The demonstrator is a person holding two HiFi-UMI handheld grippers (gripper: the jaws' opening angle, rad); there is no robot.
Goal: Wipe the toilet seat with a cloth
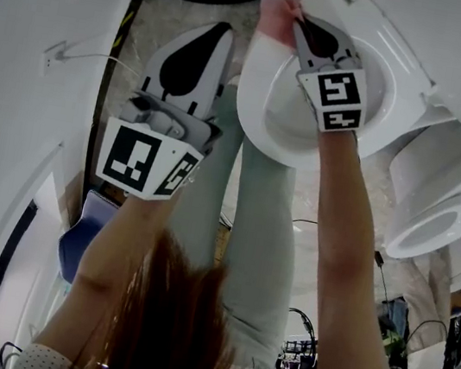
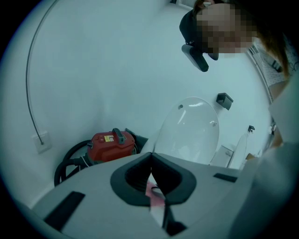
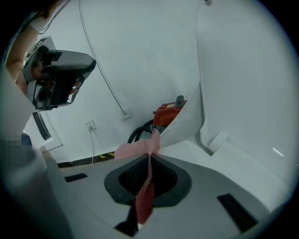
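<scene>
Lit evenly in a cool blue-green cast, rather dim, with no hard shadows on the plain white walls (image 2: 117, 70) and only small specks of glare on the glossy white toilet lid (image 2: 191, 128). Strongly bent by wide-angle lenses, with black rounded corners in both gripper views and wall lines bowed toward the edges of the head view. Sharp at the red canister machine (image 2: 112, 144) and the pink mesh cloth (image 3: 135, 150), soft on the grey shell of the right gripper (image 3: 149, 156) nearest the lens and on the brown hair (image 1: 164, 317).

Marbled floor (image 1: 175, 17) with red vacuum cleaner (image 2: 112, 146), black hose (image 2: 69, 162).
</scene>
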